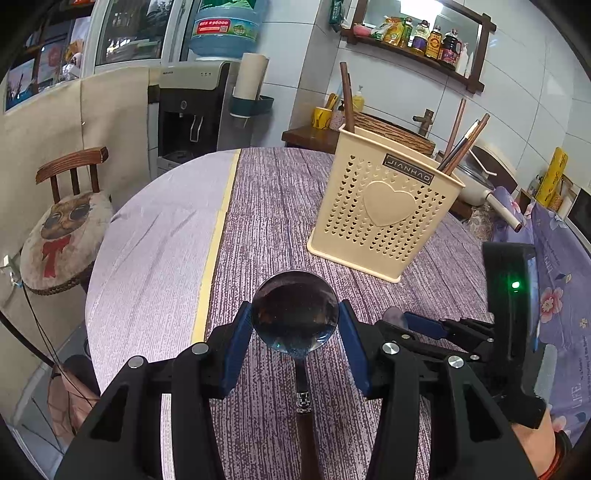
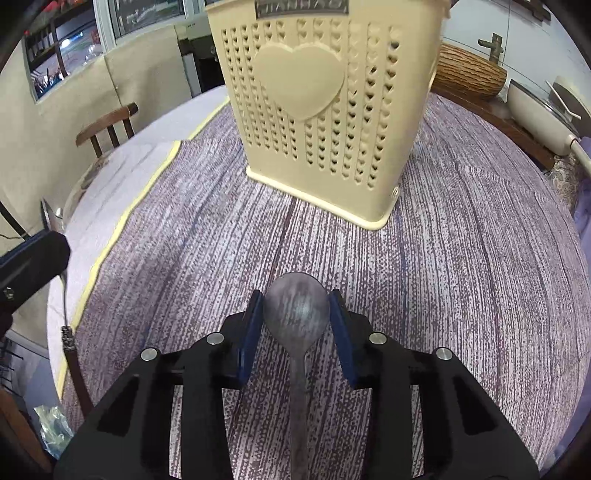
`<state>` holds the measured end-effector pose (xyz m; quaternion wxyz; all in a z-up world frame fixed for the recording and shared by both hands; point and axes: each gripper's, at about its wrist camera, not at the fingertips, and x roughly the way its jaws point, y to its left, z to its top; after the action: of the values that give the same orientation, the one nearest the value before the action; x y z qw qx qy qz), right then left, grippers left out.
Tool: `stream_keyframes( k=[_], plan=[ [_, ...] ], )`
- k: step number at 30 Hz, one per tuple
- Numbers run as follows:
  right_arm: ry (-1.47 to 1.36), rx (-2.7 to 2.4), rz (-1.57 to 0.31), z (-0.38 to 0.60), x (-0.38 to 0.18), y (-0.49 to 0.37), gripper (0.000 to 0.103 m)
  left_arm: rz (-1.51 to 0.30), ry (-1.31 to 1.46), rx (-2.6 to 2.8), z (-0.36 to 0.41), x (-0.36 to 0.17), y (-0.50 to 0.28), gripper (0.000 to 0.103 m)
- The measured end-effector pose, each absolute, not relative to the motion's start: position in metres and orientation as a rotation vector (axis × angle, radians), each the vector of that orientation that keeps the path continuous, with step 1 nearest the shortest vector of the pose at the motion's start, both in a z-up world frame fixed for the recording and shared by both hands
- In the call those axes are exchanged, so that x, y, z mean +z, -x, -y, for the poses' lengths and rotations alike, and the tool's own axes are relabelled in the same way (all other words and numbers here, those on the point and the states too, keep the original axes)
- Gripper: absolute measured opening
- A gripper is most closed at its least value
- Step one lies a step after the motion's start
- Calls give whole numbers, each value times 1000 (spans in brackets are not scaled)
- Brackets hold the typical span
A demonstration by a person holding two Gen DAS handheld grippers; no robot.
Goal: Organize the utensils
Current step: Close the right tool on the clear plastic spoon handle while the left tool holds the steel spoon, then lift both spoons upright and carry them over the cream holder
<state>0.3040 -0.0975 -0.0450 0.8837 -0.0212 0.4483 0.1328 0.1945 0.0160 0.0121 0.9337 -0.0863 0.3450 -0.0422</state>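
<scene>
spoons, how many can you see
2. A shiny spoon sits between the left gripper fingers; a dull grey spoon sits between the right gripper fingers. The holder may hide more.

Even, moderately bright indoor light in both wrist views; shadows on the tablecloth [image 1: 280, 206] soft and faint. Strong fisheye bending, dark vignette at the corners. Left-view spoon bowl [image 1: 294, 314] mirrors its surroundings darkly. Right view slightly soft; window [image 2: 110, 22] far left is bright.

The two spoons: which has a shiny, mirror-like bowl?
The spoon in the left gripper: its dark bowl reflects the room and joins a wooden handle. The right gripper's spoon is dull, matte grey throughout.
</scene>
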Motion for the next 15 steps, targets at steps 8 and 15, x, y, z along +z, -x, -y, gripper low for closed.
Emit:
stream_keyframes(
  k=[8, 15],
  plan=[
    [-89, 306, -805, 130, 5, -282, 37, -659, 157, -109, -7, 28, -197, 47],
    [-141, 289, -734, 155, 36, -262, 37, -630, 140, -124, 2, 38, -196, 47]
  ],
)
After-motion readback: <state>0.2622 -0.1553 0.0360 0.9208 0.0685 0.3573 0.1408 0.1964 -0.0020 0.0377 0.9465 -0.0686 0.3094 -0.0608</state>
